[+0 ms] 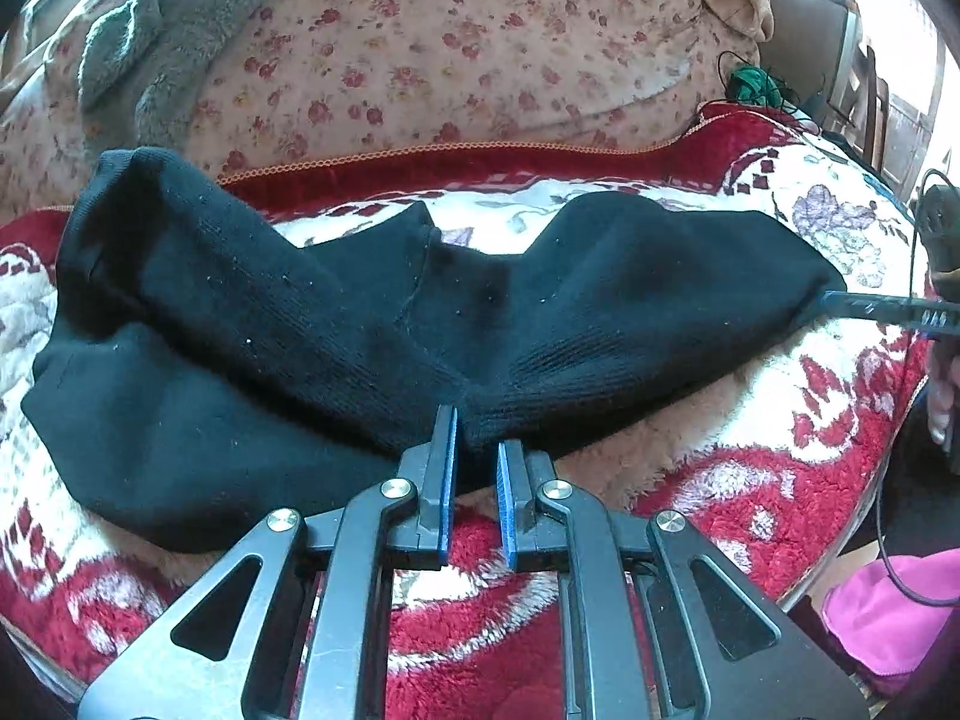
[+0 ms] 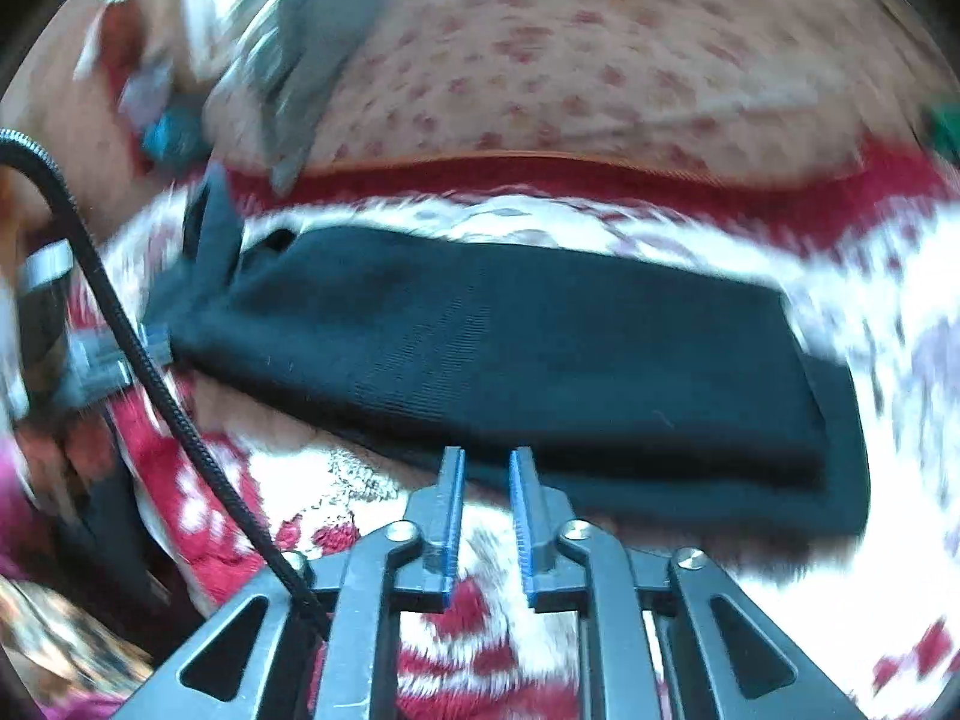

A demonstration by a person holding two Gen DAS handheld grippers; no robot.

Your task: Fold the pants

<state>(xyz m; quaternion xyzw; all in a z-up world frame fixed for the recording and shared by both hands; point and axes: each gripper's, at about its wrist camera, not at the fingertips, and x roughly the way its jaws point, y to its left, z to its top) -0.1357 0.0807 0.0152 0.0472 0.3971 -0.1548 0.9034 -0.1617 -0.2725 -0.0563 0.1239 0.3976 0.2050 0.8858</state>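
Black knit pants (image 1: pixel 336 324) lie spread across a red and white fleece blanket, legs to the left, waist end to the right. My left gripper (image 1: pixel 480 429) sits at the pants' near edge with a fold of black cloth pinched between its narrowly parted blue pads. In the blurred right wrist view the pants (image 2: pixel 540 360) lie folded flat. My right gripper (image 2: pixel 486 456) is at their near edge, its jaws a small gap apart and nothing held. The right gripper's tip (image 1: pixel 882 307) also shows at the pants' right end in the left wrist view.
A red and white fleece blanket (image 1: pixel 780 456) covers the surface. A floral quilt (image 1: pixel 456 48) is piled behind it, with a grey fur blanket (image 1: pixel 150 30) at the back left. A pink item (image 1: pixel 894 618) lies at the lower right. A black cable (image 2: pixel 156 384) crosses the right wrist view.
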